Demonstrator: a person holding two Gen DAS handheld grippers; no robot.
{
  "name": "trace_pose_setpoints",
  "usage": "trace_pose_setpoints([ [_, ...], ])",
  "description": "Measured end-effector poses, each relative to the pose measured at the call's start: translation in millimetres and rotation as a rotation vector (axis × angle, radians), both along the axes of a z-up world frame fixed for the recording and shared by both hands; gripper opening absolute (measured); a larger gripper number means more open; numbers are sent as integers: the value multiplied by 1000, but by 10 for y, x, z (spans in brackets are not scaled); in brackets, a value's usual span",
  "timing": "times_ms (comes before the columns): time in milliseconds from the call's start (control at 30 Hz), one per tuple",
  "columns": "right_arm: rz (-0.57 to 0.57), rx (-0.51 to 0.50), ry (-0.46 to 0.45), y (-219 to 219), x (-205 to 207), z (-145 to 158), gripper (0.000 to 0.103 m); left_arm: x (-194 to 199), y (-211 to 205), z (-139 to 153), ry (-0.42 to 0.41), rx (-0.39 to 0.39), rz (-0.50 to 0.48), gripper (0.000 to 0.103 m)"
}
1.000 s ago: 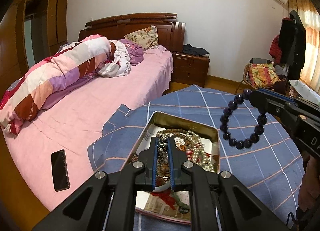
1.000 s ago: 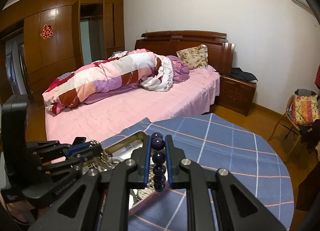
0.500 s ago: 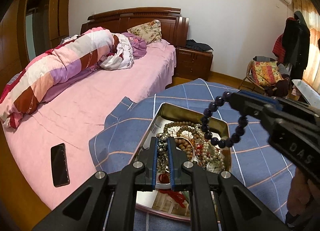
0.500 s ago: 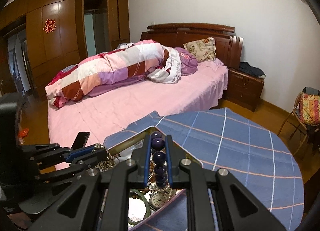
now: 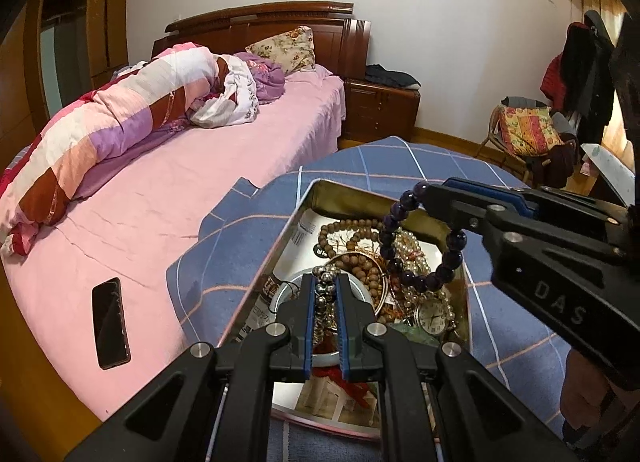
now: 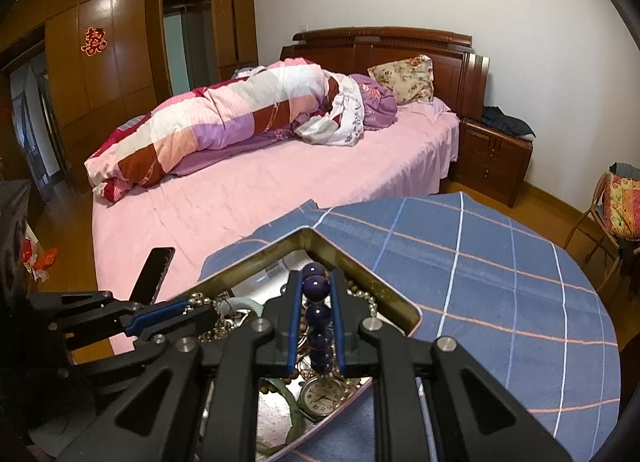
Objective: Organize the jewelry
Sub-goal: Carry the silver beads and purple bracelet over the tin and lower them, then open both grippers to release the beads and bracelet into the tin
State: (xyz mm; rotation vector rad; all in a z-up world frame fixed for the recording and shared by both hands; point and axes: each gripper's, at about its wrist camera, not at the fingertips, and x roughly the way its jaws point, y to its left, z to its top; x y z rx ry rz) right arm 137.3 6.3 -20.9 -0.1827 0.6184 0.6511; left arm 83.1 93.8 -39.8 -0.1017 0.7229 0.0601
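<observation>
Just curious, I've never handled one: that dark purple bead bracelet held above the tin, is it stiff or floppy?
Probably floppy: the purple bracelet hangs as a drooping loop from the right gripper. Its round, glossy beads look slippery and apt to roll once set down.

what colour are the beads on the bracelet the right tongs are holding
Dark purple, glossy round beads on the bracelet. It shows best in the left wrist view.

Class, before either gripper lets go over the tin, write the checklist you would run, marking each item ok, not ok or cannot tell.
1. Right gripper shut on the purple bead bracelet: ok.
2. Bracelet hangs over the metal tin: ok.
3. Left gripper shut on the silver bead chain: ok.
4. Chain free of the jewelry pile: cannot tell.
5. Grippers apart: ok.
6. Tin flat on the blue checked cloth: ok.
</observation>
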Motion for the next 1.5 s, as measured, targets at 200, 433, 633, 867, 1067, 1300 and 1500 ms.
trace_pose_setpoints([
  [200,-17,-16,27,-9,87,-108,16,23,-53,-64,21,15,-29,9],
  [433,-32,-46,55,-8,146,-220,16,62,-90,-163,48,25,-42,9],
  [633,-43,-58,75,-25,177,-306,16,72,-95,-217,62,29,-41,9],
  [867,-50,-73,85,-30,199,-348,17,58,-109,-254,67,28,-47,9],
  [1067,-53,-78,90,-17,204,-366,17,51,-124,-252,70,31,-44,9],
  [1300,-101,14,67,-249,151,-216,58,-110,-124,-111,12,36,-8,75],
  [1500,-141,73,35,-464,-34,-2,63,-330,-112,118,-61,35,-8,75],
])
